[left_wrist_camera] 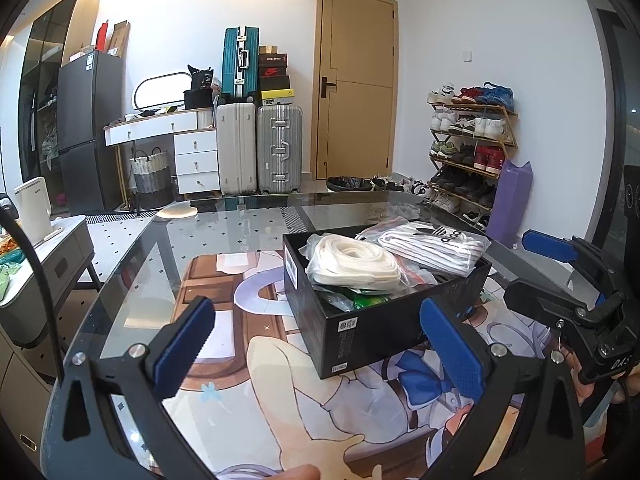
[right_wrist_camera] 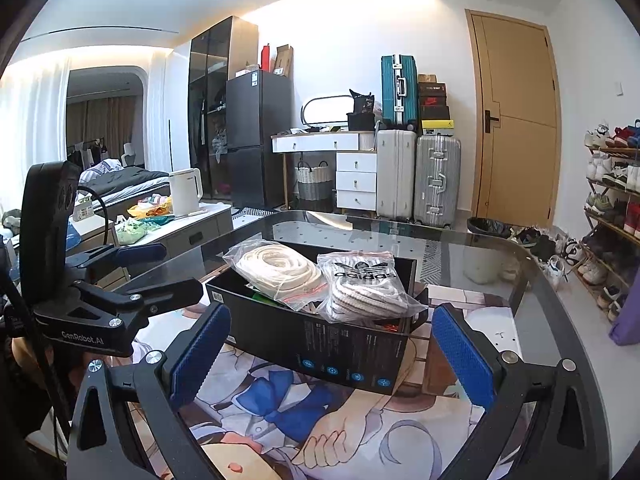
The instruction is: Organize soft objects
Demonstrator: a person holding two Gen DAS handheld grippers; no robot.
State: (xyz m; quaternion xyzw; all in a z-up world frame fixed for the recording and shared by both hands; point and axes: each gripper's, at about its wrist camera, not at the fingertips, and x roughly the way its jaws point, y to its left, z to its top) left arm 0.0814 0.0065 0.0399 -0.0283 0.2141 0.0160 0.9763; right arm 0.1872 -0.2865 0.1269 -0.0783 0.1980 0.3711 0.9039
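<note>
A black cardboard box stands on the glass table over a printed mat. In it lie a clear bag of coiled white laces and a clear bag of white striped fabric with an adidas logo, with green packets below. My left gripper is open, hanging just before the box's near-left corner with nothing between its fingers. My right gripper is open too, facing the box's long side, empty. Each gripper shows at the edge of the other's view.
The glass table has a rounded far edge. A low cabinet with a white kettle stands to the left. Suitcases, a dresser, a fridge and a door line the far wall. A shoe rack stands at the right.
</note>
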